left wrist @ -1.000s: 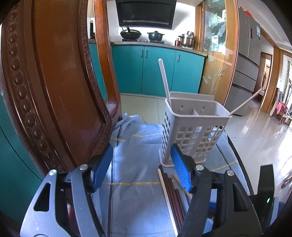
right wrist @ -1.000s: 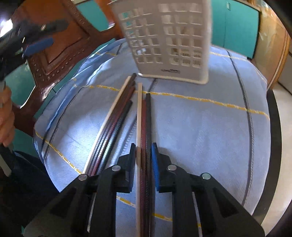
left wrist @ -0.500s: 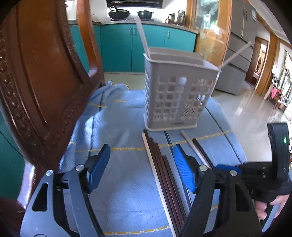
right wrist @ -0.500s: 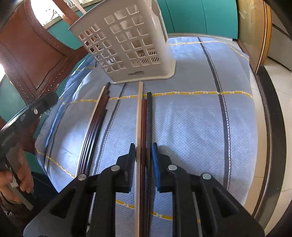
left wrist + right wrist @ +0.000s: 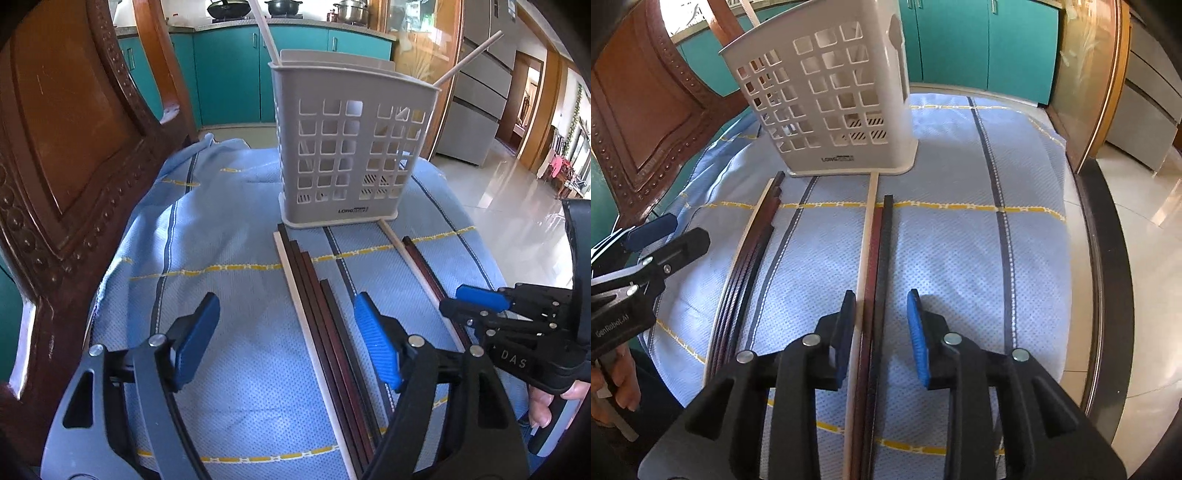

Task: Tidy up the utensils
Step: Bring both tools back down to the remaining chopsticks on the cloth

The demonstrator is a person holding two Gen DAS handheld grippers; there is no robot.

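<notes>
A pale perforated utensil holder [image 5: 351,147] [image 5: 827,99] stands on the cloth with two cream chopsticks [image 5: 264,33] leaning in it. Two groups of chopsticks lie in front of it. My left gripper [image 5: 284,336] [image 5: 646,243] hovers low over the left group [image 5: 317,314] [image 5: 746,258], which lies close to its right finger; its jaws are opening and touch nothing. My right gripper [image 5: 882,332] [image 5: 498,310] straddles the right group [image 5: 873,277] [image 5: 417,266], one cream, one dark red, one black. Its jaws are opening and the right pad stands clear of the sticks.
A blue striped cloth [image 5: 229,258] covers the round table, whose dark rim [image 5: 1104,240] shows at the right. A carved wooden chair back [image 5: 74,147] rises close on the left. Teal cabinets [image 5: 229,70] stand behind. A person's hand [image 5: 546,402] holds the right gripper.
The left gripper sank and tipped down toward the cloth, and its jaws widened. The right gripper's jaws, closed around the three chopsticks before, have come apart.
</notes>
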